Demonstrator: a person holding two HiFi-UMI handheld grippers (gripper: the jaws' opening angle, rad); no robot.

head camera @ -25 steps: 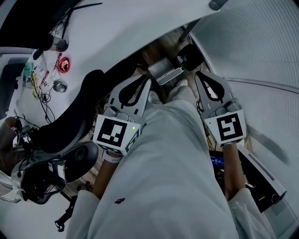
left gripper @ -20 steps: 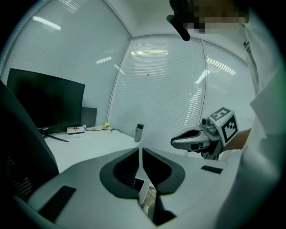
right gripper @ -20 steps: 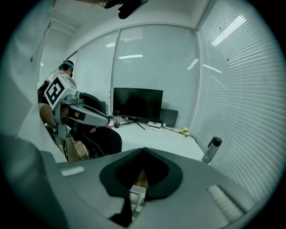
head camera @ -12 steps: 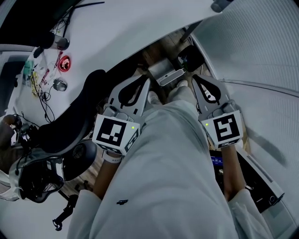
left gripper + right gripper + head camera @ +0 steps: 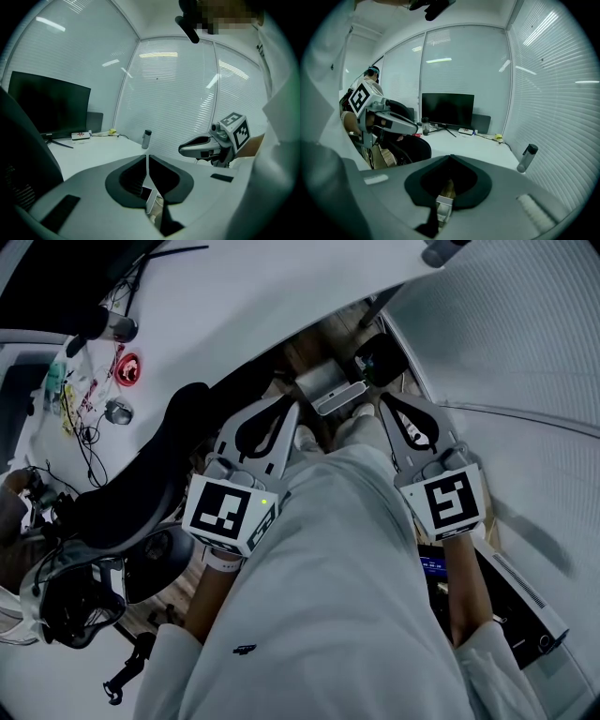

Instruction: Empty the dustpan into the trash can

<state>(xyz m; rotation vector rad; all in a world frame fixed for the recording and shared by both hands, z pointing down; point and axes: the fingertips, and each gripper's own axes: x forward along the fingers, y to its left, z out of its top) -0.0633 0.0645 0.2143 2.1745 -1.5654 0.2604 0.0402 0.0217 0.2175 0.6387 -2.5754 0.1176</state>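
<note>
I see no clear dustpan or trash can. A light grey box-like thing (image 5: 328, 388) lies on the wooden floor ahead of my feet, with a black object (image 5: 380, 357) beside it; I cannot tell what either is. The grey thing also shows below the jaws in the left gripper view (image 5: 152, 201) and the right gripper view (image 5: 443, 206). My left gripper (image 5: 292, 409) (image 5: 148, 157) is held at waist height; its jaws have just been closing and stand together with nothing between them. My right gripper (image 5: 384, 399) (image 5: 450, 157) is level with it, shut and empty.
A white desk (image 5: 234, 306) with cables and small items runs along the left. A black office chair (image 5: 141, 484) stands close at my left. A monitor (image 5: 47, 108) and a bottle (image 5: 526, 158) stand on the desk. Blinds cover the walls. Black equipment (image 5: 506, 596) lies at the lower right.
The right gripper has drifted slightly left, toward my body. The left gripper has stayed where it was.
</note>
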